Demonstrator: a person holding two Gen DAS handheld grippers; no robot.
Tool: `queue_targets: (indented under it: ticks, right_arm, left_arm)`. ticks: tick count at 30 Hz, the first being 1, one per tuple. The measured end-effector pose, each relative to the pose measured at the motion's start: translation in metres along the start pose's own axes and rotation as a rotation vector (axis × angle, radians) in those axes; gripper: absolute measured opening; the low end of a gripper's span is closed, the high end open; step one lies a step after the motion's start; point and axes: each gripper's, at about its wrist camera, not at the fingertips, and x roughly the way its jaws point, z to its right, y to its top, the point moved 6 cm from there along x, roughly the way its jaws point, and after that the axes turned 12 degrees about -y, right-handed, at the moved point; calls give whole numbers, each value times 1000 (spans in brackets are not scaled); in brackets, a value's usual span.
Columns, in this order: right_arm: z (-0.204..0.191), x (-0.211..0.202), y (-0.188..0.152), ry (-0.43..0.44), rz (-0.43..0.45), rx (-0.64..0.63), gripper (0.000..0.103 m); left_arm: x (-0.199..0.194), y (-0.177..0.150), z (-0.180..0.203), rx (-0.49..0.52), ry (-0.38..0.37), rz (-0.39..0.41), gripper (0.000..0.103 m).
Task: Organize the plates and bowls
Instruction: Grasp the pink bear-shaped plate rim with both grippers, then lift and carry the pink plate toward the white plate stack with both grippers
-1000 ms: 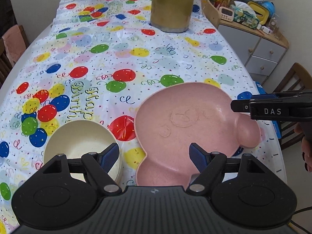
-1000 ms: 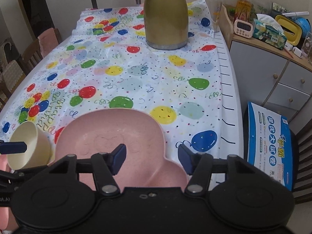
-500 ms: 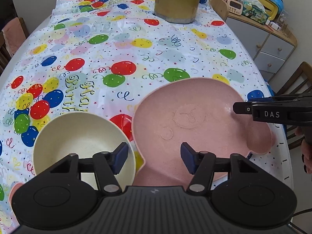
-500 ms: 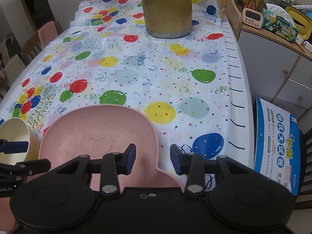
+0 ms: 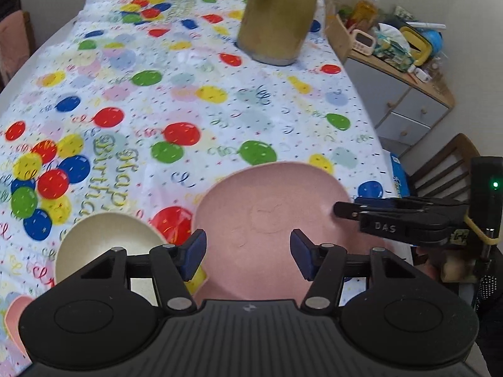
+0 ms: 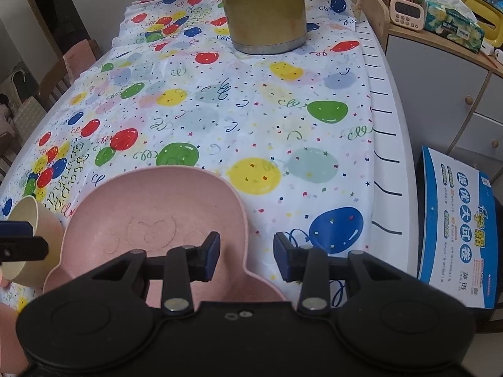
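1. Cream bowl (image 5: pixel 103 242): lower left of the left wrist view, resting on the balloon-print tablecloth (image 5: pixel 188 94). Its rim lies just beside the left edge of the pink plate; contact cannot be confirmed.
2. Left gripper (image 5: pixel 248 251): lower centre of the same view. Fingers are spread and hold nothing. The left finger (image 5: pixel 193 251) sits over the gap between bowl and plate; the other is over the plate interior.
3. Pink plate (image 5: pixel 273 220): centre of the left view and lower left of the right wrist view, near the table's front edge.
4. Right gripper (image 6: pixel 246 257): lower centre of the right view. Fingers are spread, straddling the plate's right rim without pinching it.
5. Gold kettle (image 6: pixel 264 9): top centre, well apart from the dishes.
6. Step in hand, as judged: approach for grasping, no dish yet secured.
7. Next move, as judged: close the right fingers on the plate rim, or shift the left gripper onto the bowl rim, then stack one on the other.
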Motion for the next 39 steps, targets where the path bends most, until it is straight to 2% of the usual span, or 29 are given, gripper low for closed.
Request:
queue_targets:
  ticks: [2,7,9,11,17,19,21,25,27,29,35,39]
  right_arm:
    - [0,0,0,7,-3,0,37]
    - [-2,1,0,19,-9,-3,37]
    - [-2,3,-2,17,-13,-7,37]
    - [-3,5,-4,24,-20,-7,36]
    - [-4,11,-4,30,-25,-4,27]
    - [-3,13,-5,39,-30,4,23]
    - [-4,13,-4,45,-30,6,20]
    - [-5,12,-3,46,-26,13,14]
    - [0,9,-4,80,-30,46,9]
    - [5,2,-6,114,-28,53,8]
    - [20,-8,-20,129,-41,60,7]
    - [31,-6,-32,138,-63,110,7]
  left_arm:
    - [8,1,-4,-11,14,-4,58]
    - [31,-2,-29,-48,95,-30,46]
    - [37,-3,-34,-49,103,-40,41]
    - [39,-4,-34,-45,113,-39,40]
    - [43,-5,-33,-39,162,-46,34]
    - [43,-5,-33,-30,163,-51,33]
    - [42,-5,-37,-48,164,-58,27]
    - [40,-4,-41,-78,149,-64,26]
    - [41,-5,-40,-79,143,-73,26]
    - [44,-7,-37,-83,127,-87,26]
    - [55,-14,-24,-60,115,-120,26]
    - [58,-19,-21,-48,130,-125,17]
